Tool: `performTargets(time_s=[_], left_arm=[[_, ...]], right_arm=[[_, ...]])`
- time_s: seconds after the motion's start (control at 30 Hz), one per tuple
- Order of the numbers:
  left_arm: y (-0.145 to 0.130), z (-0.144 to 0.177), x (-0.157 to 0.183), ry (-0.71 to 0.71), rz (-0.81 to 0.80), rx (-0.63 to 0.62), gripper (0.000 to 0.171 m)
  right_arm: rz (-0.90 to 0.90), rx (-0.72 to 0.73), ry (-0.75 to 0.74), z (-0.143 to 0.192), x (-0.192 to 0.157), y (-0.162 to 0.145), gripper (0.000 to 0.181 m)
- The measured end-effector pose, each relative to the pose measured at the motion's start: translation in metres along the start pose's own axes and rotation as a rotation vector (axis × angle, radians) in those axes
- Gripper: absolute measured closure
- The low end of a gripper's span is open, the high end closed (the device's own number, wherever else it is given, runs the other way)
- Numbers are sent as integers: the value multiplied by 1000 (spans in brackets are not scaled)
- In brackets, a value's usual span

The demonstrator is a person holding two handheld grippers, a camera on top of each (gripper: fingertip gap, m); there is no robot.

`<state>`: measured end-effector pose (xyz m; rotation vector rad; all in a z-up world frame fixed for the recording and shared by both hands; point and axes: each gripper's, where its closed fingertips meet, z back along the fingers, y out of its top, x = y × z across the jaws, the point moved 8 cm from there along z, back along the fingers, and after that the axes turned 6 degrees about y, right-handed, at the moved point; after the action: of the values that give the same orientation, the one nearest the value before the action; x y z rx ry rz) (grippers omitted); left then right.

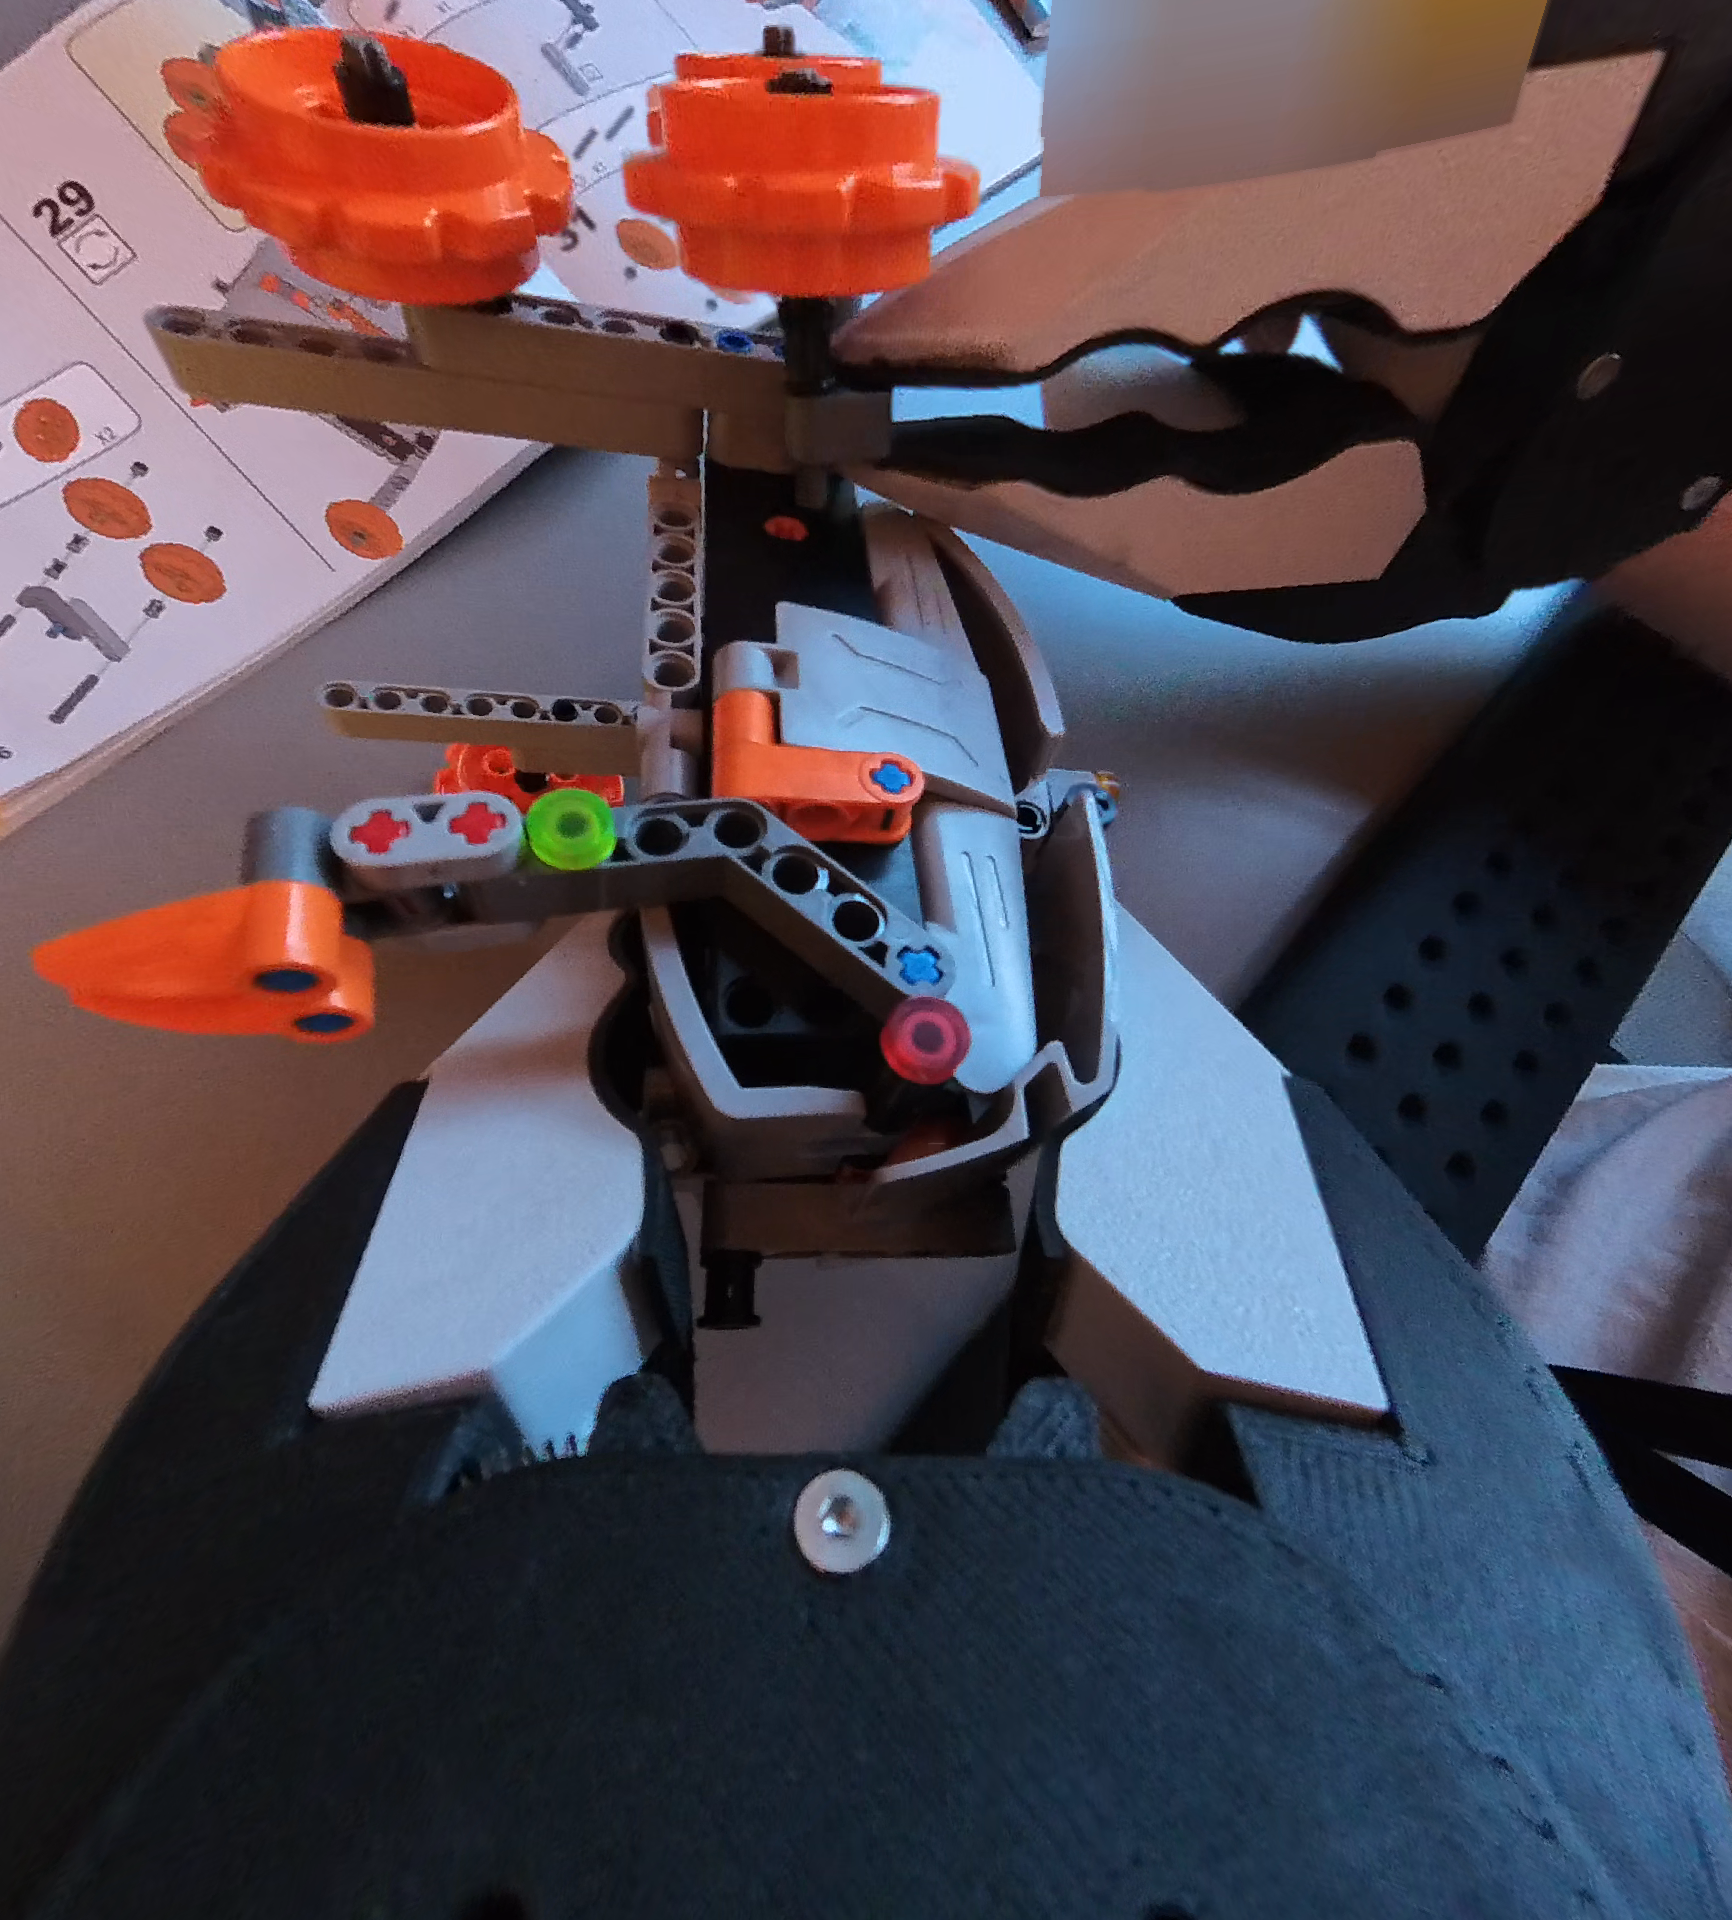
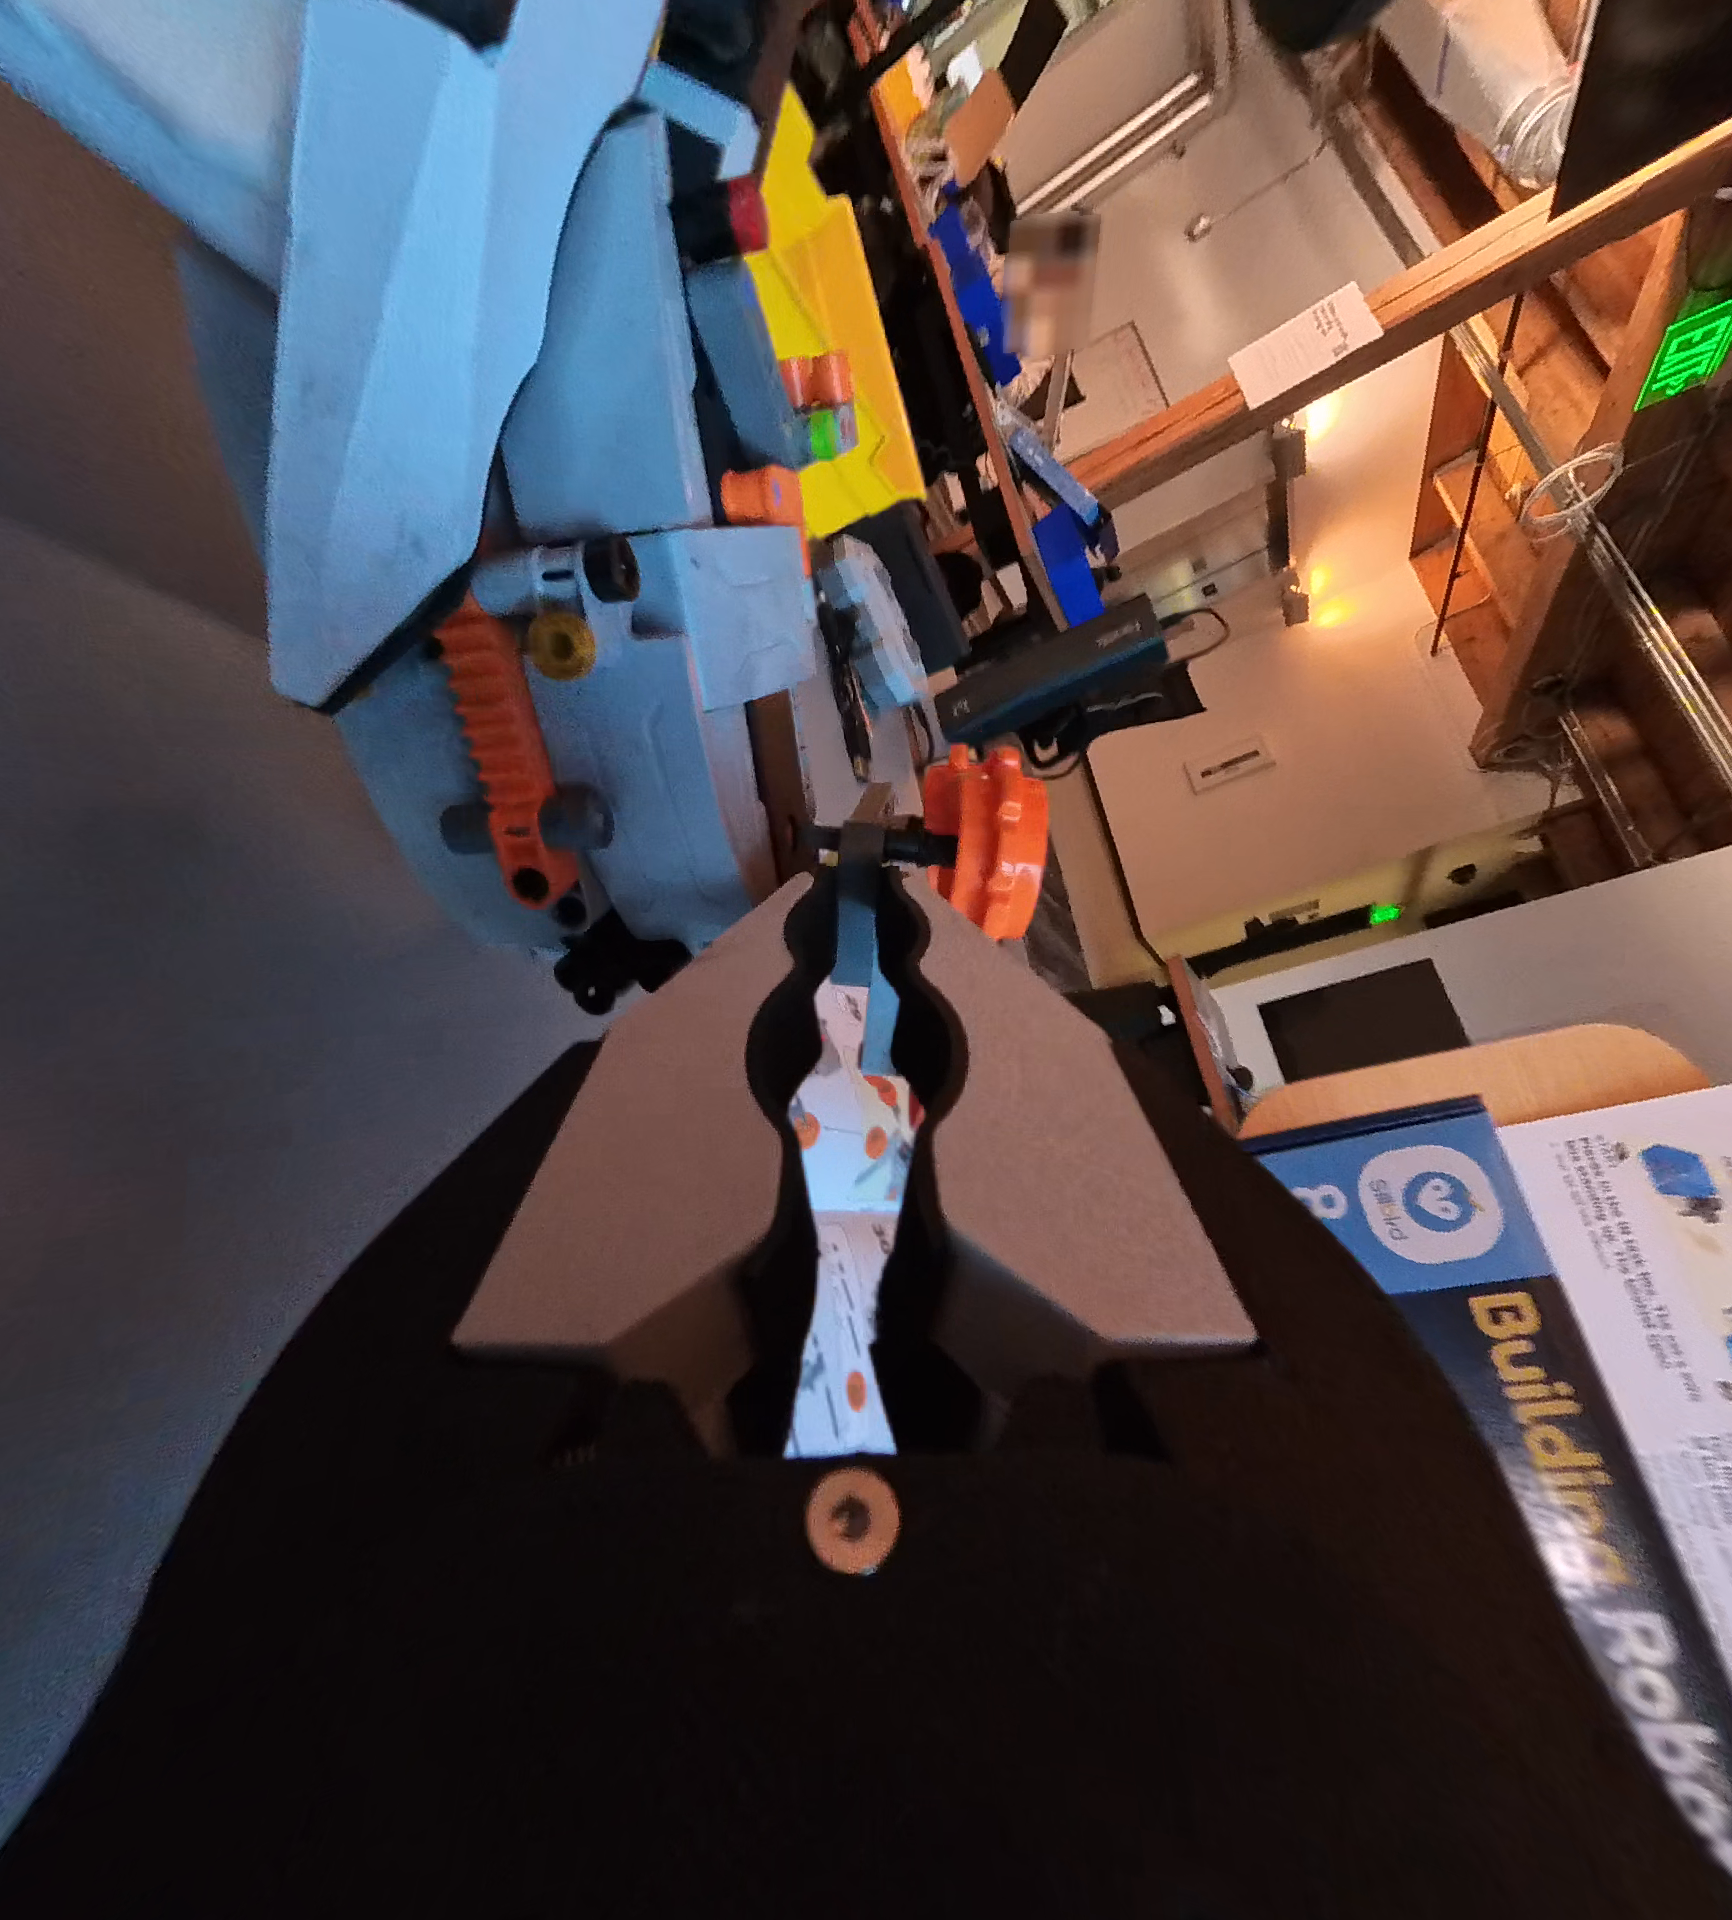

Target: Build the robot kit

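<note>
The left claw point(image 1: 841, 1091) pinches the brick model's point(image 1: 841, 883) grey body; ahead, the right claw point(image 2: 857, 914) nips a small grey connector point(image 2: 854, 935) beside an orange wheel point(image 2: 987, 842). A twist could pop that joint.

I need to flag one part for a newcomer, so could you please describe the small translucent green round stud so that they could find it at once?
Start at the grey and orange brick model clamped in the left gripper. On its left side a grey holed beam juts out. The green stud sits on it beside two red cross pins; the only other round stud is red.
</note>
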<state>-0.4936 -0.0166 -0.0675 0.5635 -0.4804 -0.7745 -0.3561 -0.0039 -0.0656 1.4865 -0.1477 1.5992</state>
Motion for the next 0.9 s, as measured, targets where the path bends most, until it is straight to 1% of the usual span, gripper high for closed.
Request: performTargets(time_s=[0.1,0.17,0.3,0.47,0.57,0.63,0.73,0.9], left_arm=[[1,-1,0,26,-13,-9,95],[1,-2,2,50,-27,-12,95],[0,-2,1,41,-13,-1,94],[1,0,-2,-1,44,23,94],[4,3,-3,-98,130,39,94],[6,3,-3,-126,160,49,94],[7,2,0,-101,144,39,94],[9,1,4,-82,151,31,94]], right_arm=[[69,-61,33,-1,0,4,173],[108,-65,41,0,0,3,173],[62,-48,33,-1,1,2,173],[-135,27,0,-4,6,-5,173],[-305,98,-8,-5,13,-9,173],[-365,131,-17,-4,16,-12,172],[-400,163,-40,-1,12,-15,173],[-501,193,-19,3,12,-19,172]])
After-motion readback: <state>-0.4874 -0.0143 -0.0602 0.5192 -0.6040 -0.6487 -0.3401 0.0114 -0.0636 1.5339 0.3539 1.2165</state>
